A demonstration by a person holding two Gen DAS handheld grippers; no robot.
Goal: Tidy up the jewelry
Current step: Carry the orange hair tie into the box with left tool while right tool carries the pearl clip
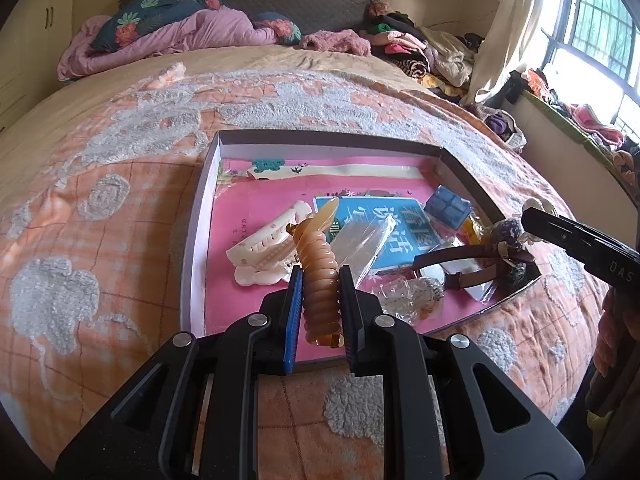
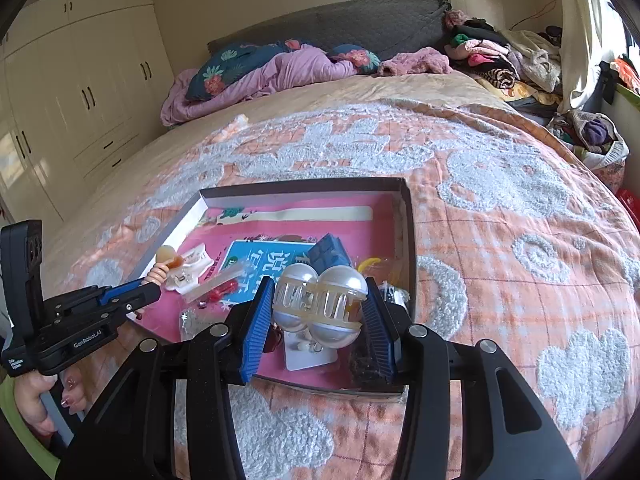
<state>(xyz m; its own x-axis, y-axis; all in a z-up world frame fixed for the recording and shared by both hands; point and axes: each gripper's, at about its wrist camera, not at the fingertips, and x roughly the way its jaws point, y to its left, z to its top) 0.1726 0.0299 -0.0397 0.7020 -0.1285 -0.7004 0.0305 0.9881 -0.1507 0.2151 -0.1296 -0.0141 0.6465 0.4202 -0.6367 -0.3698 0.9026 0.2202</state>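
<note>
A shallow box (image 1: pixel 200 216) with a pink lining lies on the bed and holds the jewelry. My left gripper (image 1: pixel 320 276) is shut on an amber ribbed hair clip (image 1: pixel 318 276), held over the box's near edge. Beside it in the box lie a cream claw clip (image 1: pixel 264 246), a clear packet (image 1: pixel 360 240), a blue case (image 1: pixel 448 206) and a brown-strapped watch (image 1: pixel 460 258). My right gripper (image 2: pixel 320 300) is shut on a pearl-domed hair claw (image 2: pixel 320 300) above the box's (image 2: pixel 408 240) near right corner. The left gripper (image 2: pixel 132 296) shows at the left there, with the amber clip (image 2: pixel 164 260) sticking out.
The box rests on an orange blanket (image 1: pixel 100 240) with fluffy white patches. Pillows and a pink quilt (image 1: pixel 180 32) lie at the headboard, piled clothes (image 1: pixel 412 48) at the far right. White wardrobes (image 2: pixel 80 92) stand to the left. A person's hand (image 2: pixel 40 400) grips the left tool.
</note>
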